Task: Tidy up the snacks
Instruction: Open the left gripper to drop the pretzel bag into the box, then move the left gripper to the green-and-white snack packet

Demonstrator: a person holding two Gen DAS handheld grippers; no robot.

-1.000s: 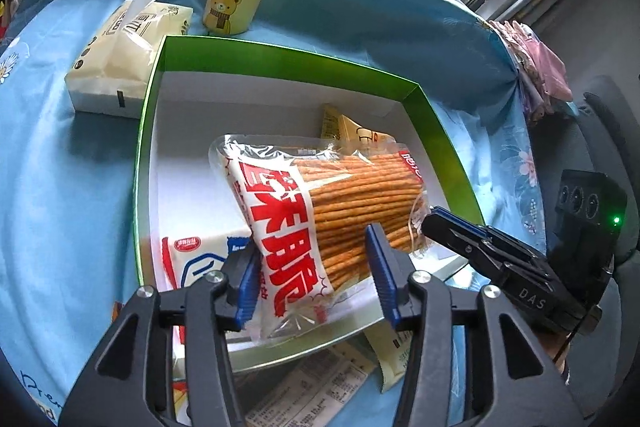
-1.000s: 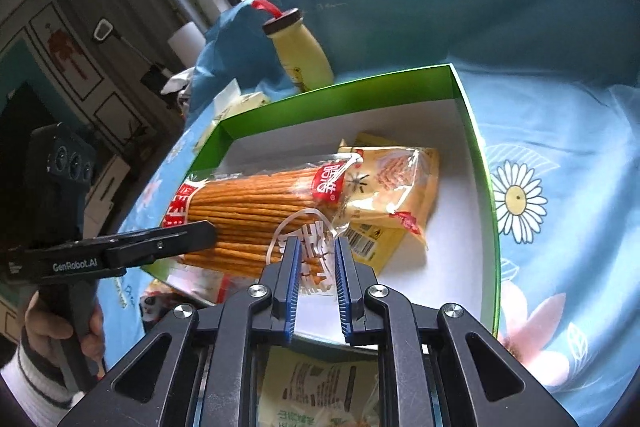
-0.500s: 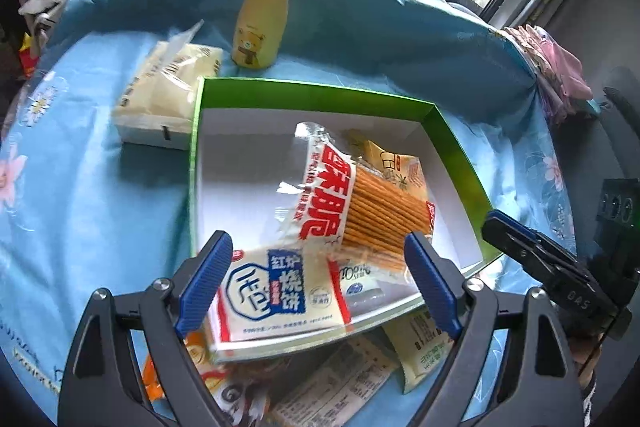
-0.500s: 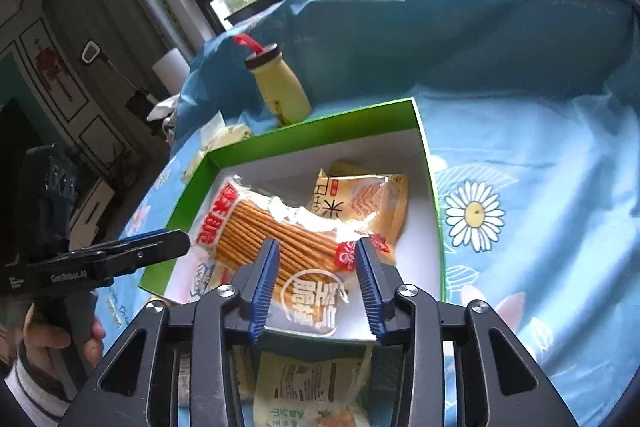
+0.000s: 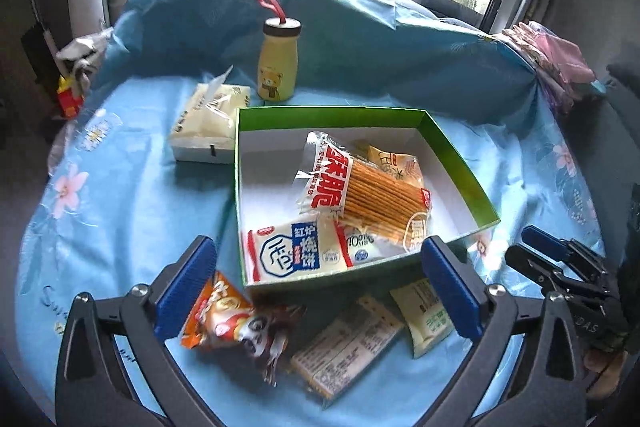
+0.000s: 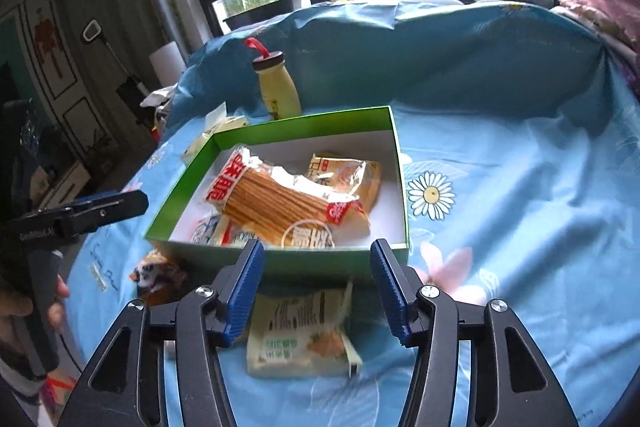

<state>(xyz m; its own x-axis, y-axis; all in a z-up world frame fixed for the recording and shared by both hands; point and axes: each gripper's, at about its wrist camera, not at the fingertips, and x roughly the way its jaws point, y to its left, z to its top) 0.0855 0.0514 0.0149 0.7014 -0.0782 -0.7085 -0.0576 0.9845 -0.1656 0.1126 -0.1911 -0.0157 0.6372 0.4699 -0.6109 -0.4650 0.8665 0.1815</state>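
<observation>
A green box with a white inside holds a clear bag of biscuit sticks, a white and blue biscuit pack and a yellow packet. The box and the sticks also show in the right wrist view. My left gripper is open and empty, pulled back over loose snacks in front of the box: an orange bag, a cracker pack and a cream and green packet. My right gripper is open and empty above that packet.
A yellow bear bottle and a tissue pack stand behind the box on the blue flowered cloth. Pink folded cloth lies at the far right. The cloth rises like a wall at the back.
Both grippers let go of the biscuit stick bag, opened wide and drew back toward me. The bag now lies in the box on the other packs.
</observation>
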